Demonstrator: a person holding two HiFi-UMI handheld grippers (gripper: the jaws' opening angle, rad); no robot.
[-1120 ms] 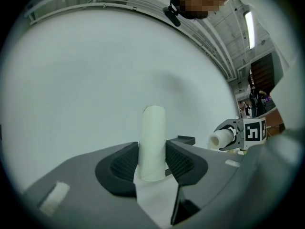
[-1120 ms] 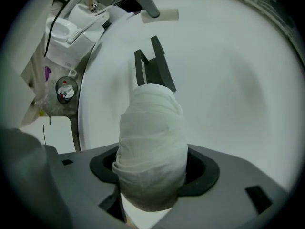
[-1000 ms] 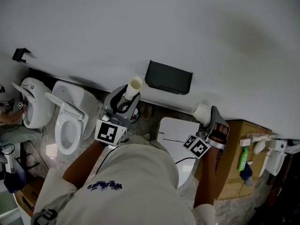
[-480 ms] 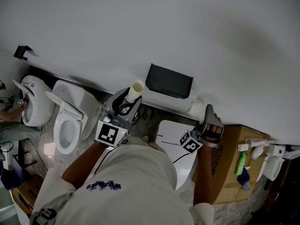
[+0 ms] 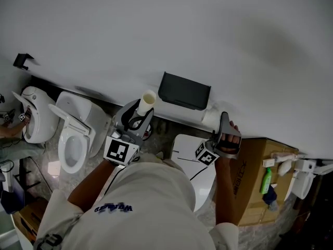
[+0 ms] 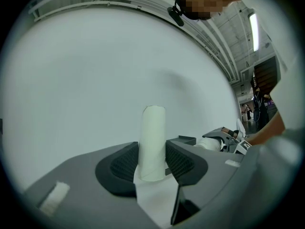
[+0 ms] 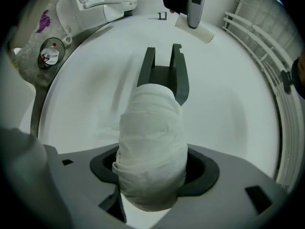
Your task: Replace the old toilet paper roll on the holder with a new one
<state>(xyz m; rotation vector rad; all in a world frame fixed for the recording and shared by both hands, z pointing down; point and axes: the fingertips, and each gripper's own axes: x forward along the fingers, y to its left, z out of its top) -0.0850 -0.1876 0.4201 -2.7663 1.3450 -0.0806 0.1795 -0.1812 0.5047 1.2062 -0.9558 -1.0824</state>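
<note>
A black toilet paper holder (image 5: pixel 184 91) hangs on the white wall with nothing on it. My left gripper (image 5: pixel 140 113) is left of it and below, shut on the old bare cardboard tube (image 5: pixel 147 102), which sticks up between the pads (image 6: pixel 153 142). My right gripper (image 5: pixel 218 121) is just right of the holder, below its corner, shut on the new white roll (image 5: pixel 212 117). In the right gripper view the new roll (image 7: pixel 152 156) fills the jaws, and the holder (image 7: pixel 164 70) stands straight ahead, its two arms open toward me.
Two white toilets (image 5: pixel 73 139) (image 5: pixel 36 113) stand at the left. A white toilet seat (image 5: pixel 195 155) lies below my hands. At the right are a cardboard box (image 5: pixel 255 176) and a green bottle (image 5: pixel 268 178). A small black bracket (image 5: pixel 22 60) sits on the wall at far left.
My right gripper has carried the new roll leftward, closer to the holder, and has turned. The left gripper with the tube has stayed where it was.
</note>
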